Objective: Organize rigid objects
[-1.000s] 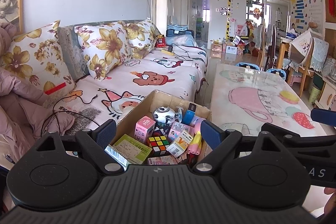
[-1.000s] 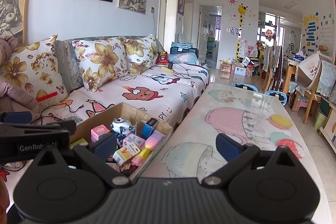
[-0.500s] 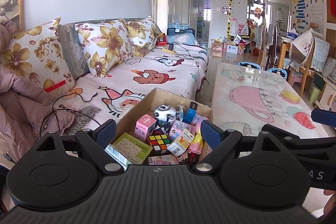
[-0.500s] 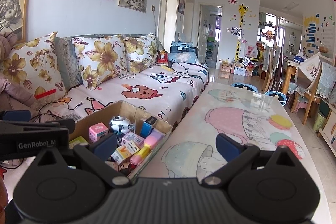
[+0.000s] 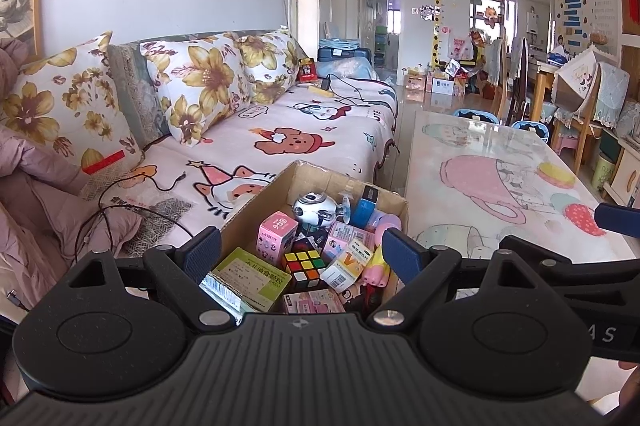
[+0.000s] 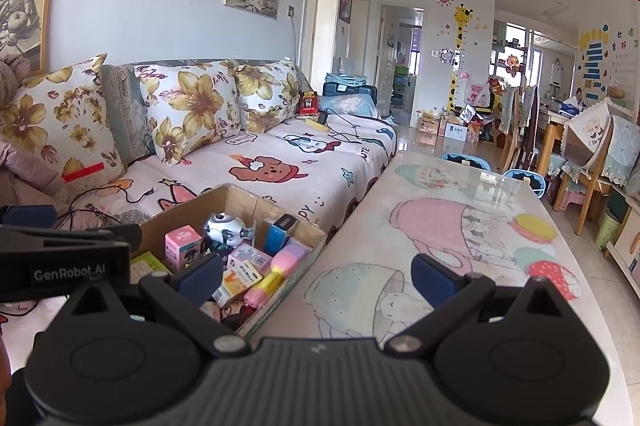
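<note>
Looking along the left gripper (image 5: 301, 253) in the left wrist view: jaws spread wide, nothing between them. They hang above a cardboard box (image 5: 320, 178) crammed with small rigid items. The box stands between the sofa (image 5: 304, 130) and the bench (image 5: 492, 182), its right wall against the bench edge. Inside: a Rubik's cube (image 5: 303, 263) near the middle, a pink carton (image 5: 277, 231) just left of it, a green-and-white carton (image 5: 250, 278) at the near left, a white-and-orange medicine box (image 5: 347, 263) to the right of the cube. A silver-and-white ball-shaped toy (image 5: 316, 209) sits toward the far end, a blue box (image 5: 366, 204) upright beside it. The bench wears a cartoon-print cover with a glossy top. The other tool's blue fingertip (image 5: 618, 216) pokes in at the right edge.

Right wrist view: right gripper (image 6: 316, 276) also wide open and empty, held over the near end of the bench, box's right wall under its left finger. The box (image 6: 240, 198) lies left of centre; ball toy (image 6: 224, 228), pink carton (image 6: 183, 240) and blue box (image 6: 278, 232) visible in it. A pink-and-yellow toy (image 6: 276, 274) lies along the box's right wall. The left tool's black body (image 6: 64, 258) crosses the left edge. Floral cushions (image 6: 188, 106) line the sofa back.
</note>
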Demonstrator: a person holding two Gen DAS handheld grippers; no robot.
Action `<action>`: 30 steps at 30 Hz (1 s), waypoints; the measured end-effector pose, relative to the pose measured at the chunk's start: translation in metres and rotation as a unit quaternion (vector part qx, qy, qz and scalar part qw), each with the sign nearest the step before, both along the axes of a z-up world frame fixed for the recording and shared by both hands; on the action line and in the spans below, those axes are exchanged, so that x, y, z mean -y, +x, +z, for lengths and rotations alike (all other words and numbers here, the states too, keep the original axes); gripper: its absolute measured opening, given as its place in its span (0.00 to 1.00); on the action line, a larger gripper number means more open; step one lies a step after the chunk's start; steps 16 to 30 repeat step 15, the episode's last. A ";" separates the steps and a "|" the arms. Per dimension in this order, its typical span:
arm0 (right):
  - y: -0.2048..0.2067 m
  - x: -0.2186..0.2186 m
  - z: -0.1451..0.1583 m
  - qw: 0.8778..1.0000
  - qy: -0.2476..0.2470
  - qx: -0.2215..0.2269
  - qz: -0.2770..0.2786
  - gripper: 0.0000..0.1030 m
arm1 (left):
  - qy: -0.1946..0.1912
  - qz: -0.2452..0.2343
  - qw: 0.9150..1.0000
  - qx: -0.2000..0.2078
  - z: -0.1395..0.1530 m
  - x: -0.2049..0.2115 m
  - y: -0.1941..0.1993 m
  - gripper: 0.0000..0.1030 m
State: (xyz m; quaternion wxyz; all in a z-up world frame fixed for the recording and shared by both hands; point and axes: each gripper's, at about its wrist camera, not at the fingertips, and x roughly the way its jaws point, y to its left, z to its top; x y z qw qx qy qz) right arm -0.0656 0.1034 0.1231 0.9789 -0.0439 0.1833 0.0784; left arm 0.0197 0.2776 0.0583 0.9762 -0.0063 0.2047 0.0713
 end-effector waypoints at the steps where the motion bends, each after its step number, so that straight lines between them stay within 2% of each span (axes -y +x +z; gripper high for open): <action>1: 0.001 0.000 -0.001 1.000 0.001 -0.001 0.000 0.97 | 0.000 0.000 1.000 -0.001 0.000 0.000 0.000 1.00; 9: 0.004 0.005 -0.004 1.000 0.009 -0.003 -0.003 0.97 | -0.011 -0.011 1.000 0.009 -0.003 0.000 0.000 1.00; 15: 0.011 0.013 -0.013 1.000 0.015 -0.011 -0.009 0.97 | -0.009 -0.017 1.000 -0.007 -0.006 0.009 0.011 1.00; 30: 0.011 0.013 -0.013 1.000 0.015 -0.011 -0.009 0.97 | -0.009 -0.017 1.000 -0.007 -0.006 0.009 0.011 1.00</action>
